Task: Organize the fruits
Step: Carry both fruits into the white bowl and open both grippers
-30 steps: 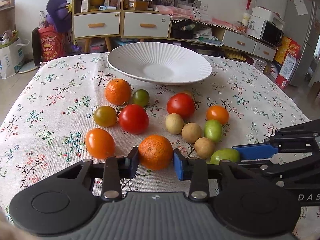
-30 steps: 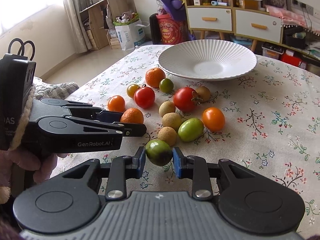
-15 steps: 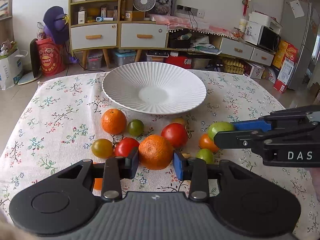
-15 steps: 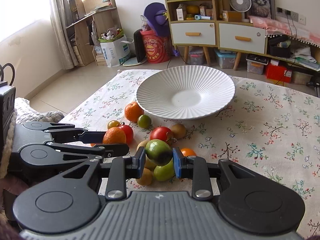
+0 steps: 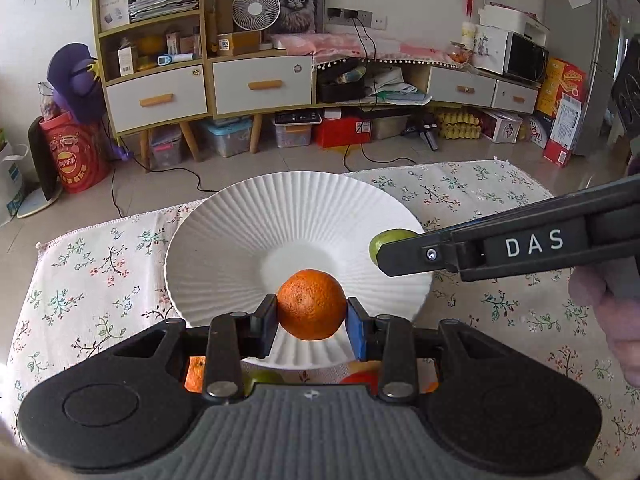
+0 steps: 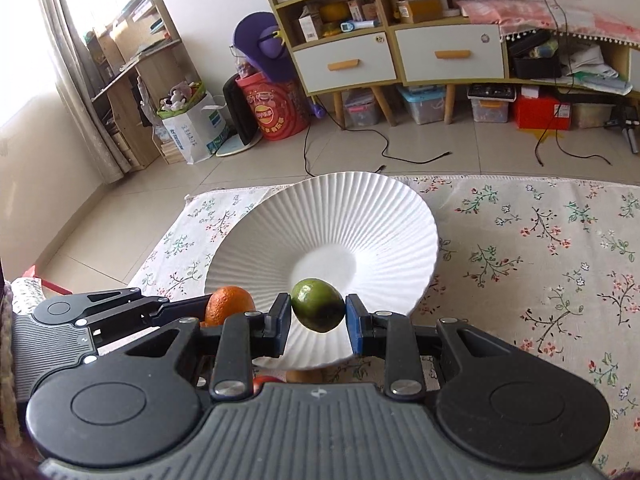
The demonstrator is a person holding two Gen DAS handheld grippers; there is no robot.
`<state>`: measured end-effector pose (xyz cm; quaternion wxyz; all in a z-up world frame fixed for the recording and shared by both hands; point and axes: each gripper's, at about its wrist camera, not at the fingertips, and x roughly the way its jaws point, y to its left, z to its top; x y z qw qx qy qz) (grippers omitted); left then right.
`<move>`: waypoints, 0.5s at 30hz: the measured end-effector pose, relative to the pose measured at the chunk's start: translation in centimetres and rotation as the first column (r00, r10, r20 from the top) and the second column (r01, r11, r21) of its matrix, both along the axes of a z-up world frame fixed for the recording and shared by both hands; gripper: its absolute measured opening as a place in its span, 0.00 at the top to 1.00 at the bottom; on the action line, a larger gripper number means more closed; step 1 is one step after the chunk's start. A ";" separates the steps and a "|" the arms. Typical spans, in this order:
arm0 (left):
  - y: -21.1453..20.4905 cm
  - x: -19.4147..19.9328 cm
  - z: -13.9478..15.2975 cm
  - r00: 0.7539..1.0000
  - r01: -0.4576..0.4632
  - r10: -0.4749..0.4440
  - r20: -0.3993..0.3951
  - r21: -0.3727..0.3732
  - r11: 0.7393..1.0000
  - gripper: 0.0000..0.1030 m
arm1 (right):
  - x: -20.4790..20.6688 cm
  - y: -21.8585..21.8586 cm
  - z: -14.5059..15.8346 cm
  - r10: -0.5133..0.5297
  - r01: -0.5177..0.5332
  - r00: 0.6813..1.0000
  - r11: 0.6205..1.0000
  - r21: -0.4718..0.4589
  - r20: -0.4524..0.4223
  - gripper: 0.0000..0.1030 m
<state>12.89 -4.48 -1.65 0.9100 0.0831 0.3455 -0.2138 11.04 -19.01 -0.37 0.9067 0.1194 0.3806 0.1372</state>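
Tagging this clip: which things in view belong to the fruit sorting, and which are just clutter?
Job: round orange mandarin in left gripper; oval green fruit in right gripper; ribbed white plate.
Clutter: white desk fan; red snack barrel.

Counter [image 5: 500,200] under floral cloth [image 5: 80,264], white ribbed plate [image 5: 248,232] at centre, loose fruit [image 5: 194,378] near edge, partly hidden

Both wrist views look forward and steeply down, close over the bench. Shared: white ribbed plate [image 5: 224,248] [image 6: 384,216], drawer cabinet [image 5: 208,84] [image 6: 396,56].
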 end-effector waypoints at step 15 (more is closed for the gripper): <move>-0.8 3.4 -2.8 1.000 0.005 -0.005 -0.004 0.026 1.000 0.74 | 3.2 0.5 -2.3 -0.020 0.021 0.998 1.000 0.020 -0.059 0.74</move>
